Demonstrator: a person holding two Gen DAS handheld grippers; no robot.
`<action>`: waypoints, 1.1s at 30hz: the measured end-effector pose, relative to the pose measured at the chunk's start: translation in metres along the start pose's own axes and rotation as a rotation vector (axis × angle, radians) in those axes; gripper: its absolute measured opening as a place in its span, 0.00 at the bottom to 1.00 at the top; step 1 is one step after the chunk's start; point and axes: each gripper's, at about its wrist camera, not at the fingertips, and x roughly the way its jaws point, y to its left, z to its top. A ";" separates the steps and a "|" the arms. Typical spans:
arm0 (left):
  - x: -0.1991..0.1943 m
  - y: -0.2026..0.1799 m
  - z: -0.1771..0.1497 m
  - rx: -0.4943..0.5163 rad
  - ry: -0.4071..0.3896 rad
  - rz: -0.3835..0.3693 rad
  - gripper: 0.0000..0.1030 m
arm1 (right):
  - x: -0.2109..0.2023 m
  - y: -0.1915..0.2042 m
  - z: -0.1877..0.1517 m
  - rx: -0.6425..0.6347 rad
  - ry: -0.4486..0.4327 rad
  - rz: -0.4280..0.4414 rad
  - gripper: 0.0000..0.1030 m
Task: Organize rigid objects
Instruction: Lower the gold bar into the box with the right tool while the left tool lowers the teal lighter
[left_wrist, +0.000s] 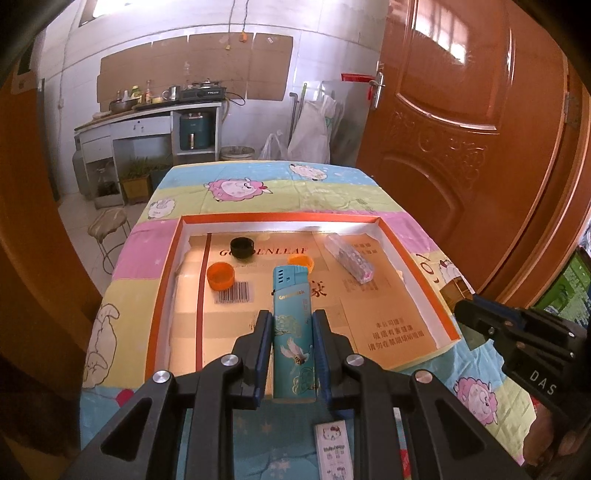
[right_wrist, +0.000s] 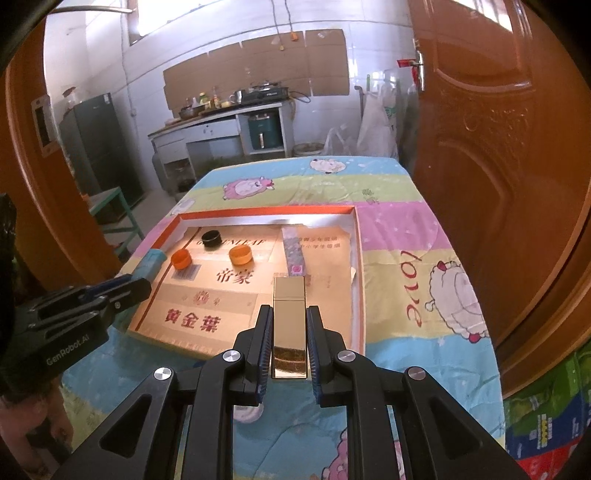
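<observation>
My left gripper is shut on a teal lighter printed with birds, held above the near edge of the orange-rimmed shallow box. My right gripper is shut on a gold rectangular lighter over the box's near right part. Inside the box lie a black cap, two orange caps and a clear plastic case. The right wrist view shows the same black cap, orange caps and clear case. Each gripper shows at the edge of the other's view.
The box rests on a table under a pastel sheep-print cloth. A small cartoon-printed packet lies on the cloth just below my left gripper. A brown door stands close on the right; a stool is at the left.
</observation>
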 end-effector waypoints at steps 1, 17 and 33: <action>0.002 0.000 0.001 0.001 0.002 0.001 0.22 | 0.002 -0.001 0.001 0.000 0.000 -0.001 0.18; 0.032 0.008 0.022 0.007 0.017 0.016 0.22 | 0.029 -0.008 0.021 -0.018 0.007 -0.007 0.18; 0.062 0.023 0.040 -0.023 0.060 0.022 0.22 | 0.061 -0.021 0.043 -0.031 0.025 -0.011 0.18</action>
